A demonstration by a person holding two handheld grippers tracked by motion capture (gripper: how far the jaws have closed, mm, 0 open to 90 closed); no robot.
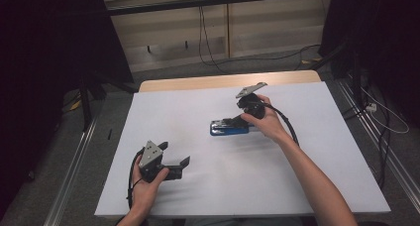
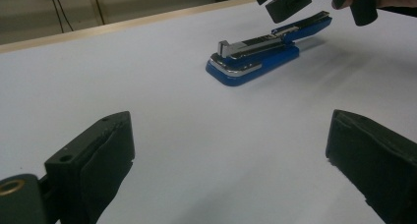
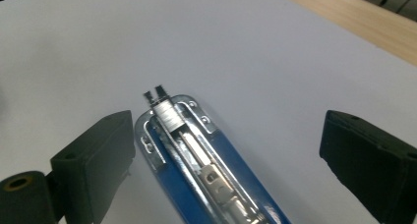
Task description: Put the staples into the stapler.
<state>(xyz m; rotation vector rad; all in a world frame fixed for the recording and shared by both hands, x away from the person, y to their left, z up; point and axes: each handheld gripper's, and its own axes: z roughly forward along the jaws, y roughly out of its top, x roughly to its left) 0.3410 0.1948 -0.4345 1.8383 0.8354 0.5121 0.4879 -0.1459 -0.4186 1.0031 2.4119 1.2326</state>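
Note:
A blue stapler (image 1: 229, 128) lies in the middle of the white table (image 1: 198, 186), its metal staple channel bare on top. In the left gripper view the stapler (image 2: 255, 57) has its blue lid lifted toward the back. My right gripper (image 1: 233, 121) hovers over the stapler's right end, pointing along it. In the right gripper view my right gripper (image 3: 228, 123) is open. The stapler (image 3: 206, 170) lies between the jaws, nearer the left one, and no pad presses on it. My left gripper (image 1: 176, 153) rests open near the front left, and my left gripper (image 2: 231, 121) holds nothing.
The table's wooden far edge (image 1: 223, 81) borders the white sheet. Black cables (image 1: 208, 47) run across the floor behind, and dark stands (image 1: 89, 87) flank both sides of the table.

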